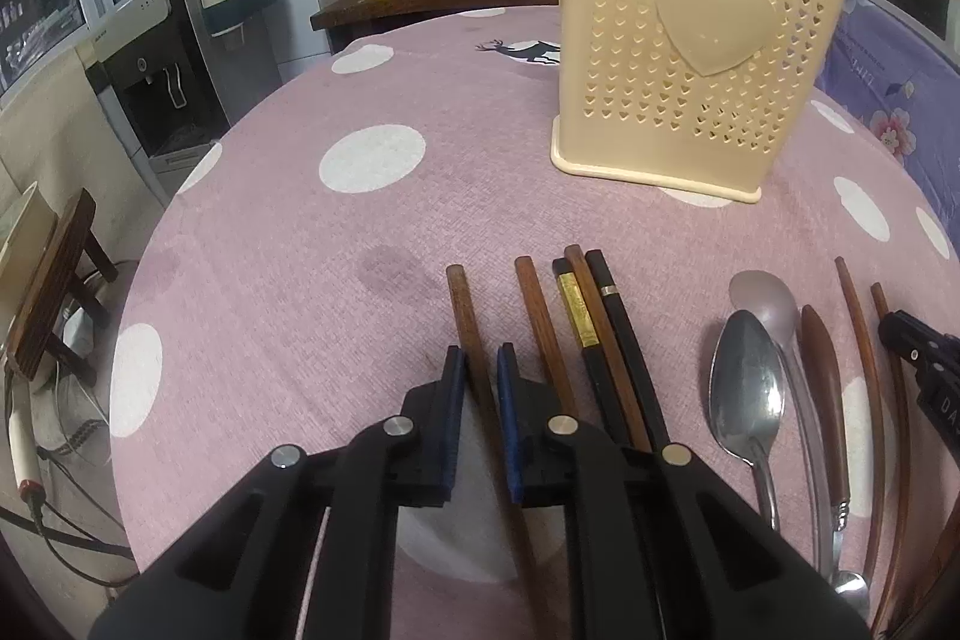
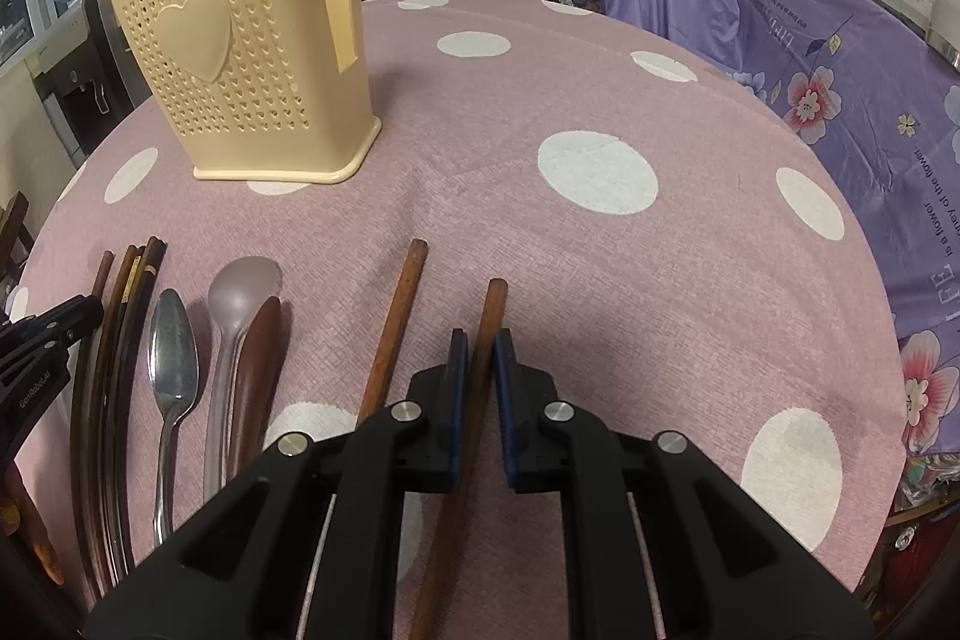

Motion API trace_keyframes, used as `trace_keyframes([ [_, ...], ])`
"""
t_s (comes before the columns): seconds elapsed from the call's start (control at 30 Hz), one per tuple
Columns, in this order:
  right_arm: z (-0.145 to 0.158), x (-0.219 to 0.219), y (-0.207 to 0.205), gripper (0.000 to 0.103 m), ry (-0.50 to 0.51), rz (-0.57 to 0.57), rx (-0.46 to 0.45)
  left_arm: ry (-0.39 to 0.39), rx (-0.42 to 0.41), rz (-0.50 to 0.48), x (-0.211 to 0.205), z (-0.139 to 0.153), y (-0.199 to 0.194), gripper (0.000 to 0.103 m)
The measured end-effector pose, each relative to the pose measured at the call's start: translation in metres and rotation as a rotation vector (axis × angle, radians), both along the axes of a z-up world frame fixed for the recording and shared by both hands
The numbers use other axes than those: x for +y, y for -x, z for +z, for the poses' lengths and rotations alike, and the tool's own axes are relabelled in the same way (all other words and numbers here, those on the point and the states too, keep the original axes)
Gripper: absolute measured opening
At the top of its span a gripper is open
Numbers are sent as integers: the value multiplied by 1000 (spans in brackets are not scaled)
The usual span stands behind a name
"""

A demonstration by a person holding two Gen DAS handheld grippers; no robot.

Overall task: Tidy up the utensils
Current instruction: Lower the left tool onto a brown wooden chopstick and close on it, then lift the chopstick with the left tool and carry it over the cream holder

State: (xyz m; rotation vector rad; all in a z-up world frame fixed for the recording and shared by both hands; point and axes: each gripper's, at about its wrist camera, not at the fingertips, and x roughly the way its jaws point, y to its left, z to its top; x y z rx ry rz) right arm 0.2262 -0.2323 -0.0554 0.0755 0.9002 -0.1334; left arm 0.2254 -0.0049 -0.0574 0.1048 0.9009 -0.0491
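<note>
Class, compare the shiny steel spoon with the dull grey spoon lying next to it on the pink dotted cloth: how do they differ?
The shiny steel spoon has a pointed oval, mirror-bright bowl; the dull grey spoon has a rounder, matte bowl. The steel spoon's bowl lies nearer the cameras, the grey spoon's bowl reaches further towards the cream plastic holder. Both lie flat, bowls pointing towards the holder.

Close wrist views — shared holder (image 1: 690, 34)

Soft, even indoor light fills both views. Glare glints on the steel spoon (image 1: 747, 388). Fisheye bending and dark vignetting mark the edges
</note>
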Motion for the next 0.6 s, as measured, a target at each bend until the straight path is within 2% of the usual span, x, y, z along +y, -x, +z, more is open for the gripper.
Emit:
trace_keyframes([
  [0.23,0,0,0,10,0,0,0,-7,-5,-2,-1,0,1,10],
  [0.6,0,-4,-2,8,-33,-1,-11,30,5,0,5,1,-4,8],
])
